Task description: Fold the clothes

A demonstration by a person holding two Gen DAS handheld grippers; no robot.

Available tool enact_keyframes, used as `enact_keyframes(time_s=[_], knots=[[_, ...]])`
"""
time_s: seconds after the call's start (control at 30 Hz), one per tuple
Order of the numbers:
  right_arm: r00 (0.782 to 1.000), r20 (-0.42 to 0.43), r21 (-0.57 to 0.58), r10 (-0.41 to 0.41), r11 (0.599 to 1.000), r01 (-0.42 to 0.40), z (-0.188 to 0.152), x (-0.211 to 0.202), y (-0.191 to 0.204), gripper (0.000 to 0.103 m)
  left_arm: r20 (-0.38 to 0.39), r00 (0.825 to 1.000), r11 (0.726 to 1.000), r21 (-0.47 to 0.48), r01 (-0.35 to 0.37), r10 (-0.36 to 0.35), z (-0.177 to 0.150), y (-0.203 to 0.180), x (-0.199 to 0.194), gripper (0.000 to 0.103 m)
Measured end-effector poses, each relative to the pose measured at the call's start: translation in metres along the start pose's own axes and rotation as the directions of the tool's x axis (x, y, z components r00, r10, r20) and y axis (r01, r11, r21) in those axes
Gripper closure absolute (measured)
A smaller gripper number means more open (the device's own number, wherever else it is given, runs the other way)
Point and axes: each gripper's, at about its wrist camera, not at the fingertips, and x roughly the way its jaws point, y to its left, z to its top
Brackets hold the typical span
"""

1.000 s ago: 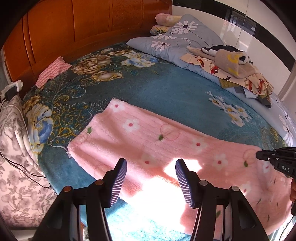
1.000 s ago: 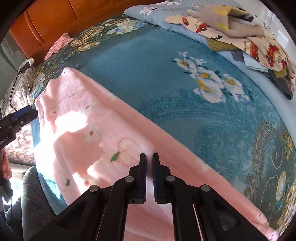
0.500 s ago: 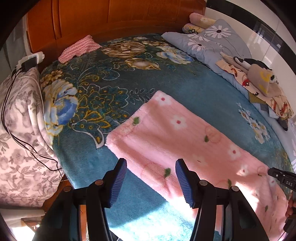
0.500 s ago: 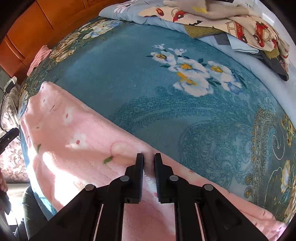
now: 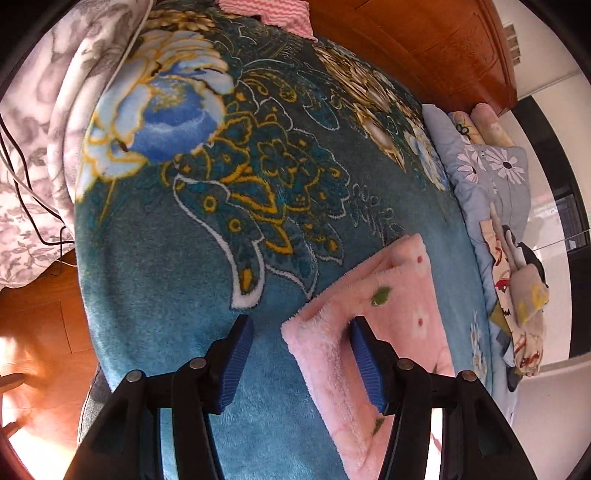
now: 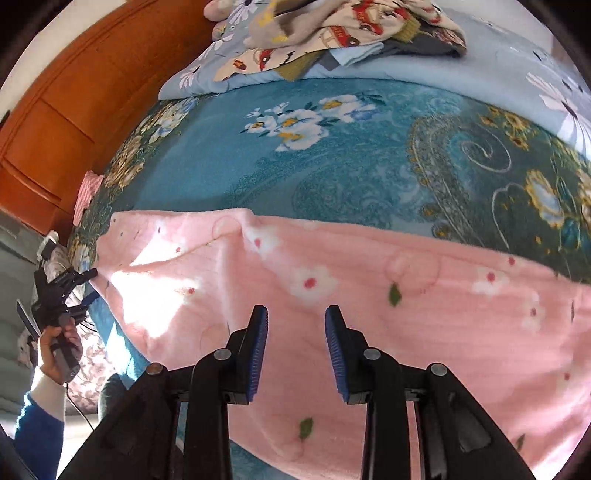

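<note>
Fingers of left gripper spread astride pink garment corner for pinching; right gripper fingers opening above it, nothing between.

Our left gripper points down with jaws apart, gripping nothing. Our right gripper also points down, its jaws opening. Our left hand holds its handle.

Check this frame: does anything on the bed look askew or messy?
Yes. The pink blanket bunches into a ridge along its far edge, and a pile of unfolded clothes lies jumbled on the pale blue quilt.
</note>
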Motion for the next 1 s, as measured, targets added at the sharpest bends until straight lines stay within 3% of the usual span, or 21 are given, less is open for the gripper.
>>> enact_keyframes(time_s=[0.07,0.17,0.23,0.33,0.43,0.53,0.6,0.7,0.77,0.83,0.93,0.97,1.0], knots=[[1.000,-0.001,0.054,0.022,0.998,-0.022,-0.010,-0.006,-0.007,0.070,0.000,1.000,0.999,0.036,0.006,-0.006,0.000,-0.009,0.001,0.046],[0.999,-0.007,0.092,0.039,0.995,-0.038,-0.023,-0.010,-0.009,0.070,-0.017,1.000,0.994,0.105,-0.013,0.015,0.002,-0.025,0.009,0.059],[0.999,-0.005,0.095,0.044,0.994,-0.043,-0.030,-0.011,-0.009,0.070,-0.017,0.998,0.989,0.139,-0.050,0.053,0.004,-0.033,0.015,0.084],[0.999,0.006,0.107,0.052,0.993,-0.052,-0.037,-0.016,-0.011,0.070,-0.004,0.996,0.989,0.124,-0.083,0.084,0.010,-0.037,0.011,0.089],[0.998,0.035,0.136,0.056,0.989,-0.060,-0.044,-0.028,-0.023,0.070,0.059,0.991,0.981,0.147,-0.126,0.119,0.020,-0.051,-0.008,0.091],[0.996,0.076,0.179,0.053,0.982,-0.066,-0.053,-0.044,-0.044,0.070,0.099,0.985,0.964,0.214,-0.160,0.141,0.024,-0.080,-0.028,0.091],[0.993,0.103,0.221,0.057,0.972,-0.079,-0.061,-0.055,-0.063,0.070,0.139,0.982,0.936,0.309,-0.167,0.129,0.015,-0.112,-0.048,0.091],[0.988,0.141,0.291,0.057,0.952,-0.096,-0.077,-0.069,-0.090,0.070,0.167,0.986,0.863,0.498,-0.085,0.001,-0.024,-0.180,-0.085,0.091],[0.984,0.168,0.339,0.054,0.934,-0.109,-0.089,-0.077,-0.108,0.070,0.124,0.985,0.778,0.628,0.015,-0.118,-0.065,-0.228,-0.105,0.091],[0.981,0.191,0.386,0.047,0.915,-0.119,-0.099,-0.085,-0.126,0.070,0.035,0.980,0.675,0.729,0.108,-0.195,-0.117,-0.271,-0.110,0.091],[0.973,0.227,0.448,0.031,0.884,-0.133,-0.113,-0.097,-0.149,0.070,-0.109,0.969,0.530,0.820,0.215,-0.224,-0.202,-0.315,-0.097,0.091],[0.970,0.241,0.466,0.020,0.874,-0.134,-0.118,-0.102,-0.155,0.070,-0.146,0.966,0.492,0.838,0.235,-0.212,-0.229,-0.323,-0.090,0.091],[0.967,0.256,0.483,0.008,0.865,-0.135,-0.124,-0.107,-0.161,0.070,-0.188,0.962,0.470,0.843,0.261,-0.197,-0.255,-0.328,-0.079,0.091]])
